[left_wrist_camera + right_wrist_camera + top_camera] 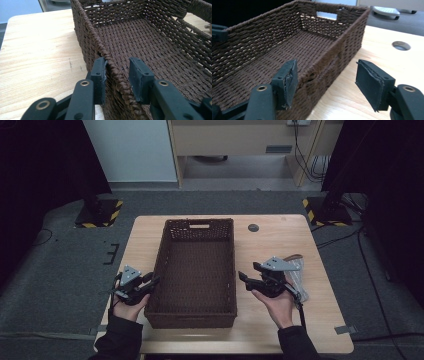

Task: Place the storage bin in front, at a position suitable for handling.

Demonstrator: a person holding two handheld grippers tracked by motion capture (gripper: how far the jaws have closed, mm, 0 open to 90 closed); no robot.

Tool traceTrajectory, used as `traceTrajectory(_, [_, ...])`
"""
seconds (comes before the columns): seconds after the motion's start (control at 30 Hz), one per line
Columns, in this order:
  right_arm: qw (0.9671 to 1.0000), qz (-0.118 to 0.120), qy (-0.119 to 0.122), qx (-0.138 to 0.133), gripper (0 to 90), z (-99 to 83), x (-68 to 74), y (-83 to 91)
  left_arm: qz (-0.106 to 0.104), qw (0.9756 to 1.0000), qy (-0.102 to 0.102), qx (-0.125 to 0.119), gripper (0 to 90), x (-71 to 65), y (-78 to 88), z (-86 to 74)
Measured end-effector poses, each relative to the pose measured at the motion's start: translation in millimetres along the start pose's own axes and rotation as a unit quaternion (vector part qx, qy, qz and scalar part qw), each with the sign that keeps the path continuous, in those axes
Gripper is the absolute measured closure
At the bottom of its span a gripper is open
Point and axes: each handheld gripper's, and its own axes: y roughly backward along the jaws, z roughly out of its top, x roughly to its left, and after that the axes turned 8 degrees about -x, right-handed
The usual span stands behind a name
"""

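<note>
Two grippers worked one basket [196, 270], an empty brown wicker tray sitting mid-table [280, 330], long axis running 12 to 6 o'clock in the high view. I judged the step as taking both long walls for a two-handed lift or shift.

Left gripper [150, 282] sat at the basket's 9 o'clock wall, near the front corner. In the left gripper view its jaws straddled the rim [111, 67]: the outer pad [102, 76] lay on the outside of the wall, while the inner pad [137, 75] stood off, with weave visible between it and the rim. So it was part closed around the wall, not yet clamped. Nothing held.

Right gripper [243, 279] hovered at the 3 o'clock side, just beside the wall and apart from it. In the right gripper view the jaws stood wide, one pad [291, 82] over the basket's inside, the other [369, 83] over bare wood, the rim [329, 53] running between them. It gripped nothing.

A clear packet [295, 280] lay on the table at 3 o'clock, behind the right hand [275, 305].

To do it well, I thought: seat both pairs of pads deep over the rim before squeezing, match the grip points opposite each other across the basket, close fully on the stiff braided edge rather than the soft weave, then raise both hands level so it would not twist or rack.
</note>
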Motion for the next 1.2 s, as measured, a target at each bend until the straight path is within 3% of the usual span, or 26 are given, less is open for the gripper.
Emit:
traceTrajectory(0.6, [0.9996, 0.004, 0.006, 0.026, 35.5, -14.1, 8.2, -19.1, 0.002, 1.0, -0.006, -0.007, 65.1, -17.0, -6.3, -1.3])
traceTrajectory(1.2, [0.9992, 0.011, 0.006, 0.039, 53.7, -22.9, 2.6, -15.3, -0.004, 0.9998, -0.01, -0.014, 64.1, -30.3, -11.5, -2.1])
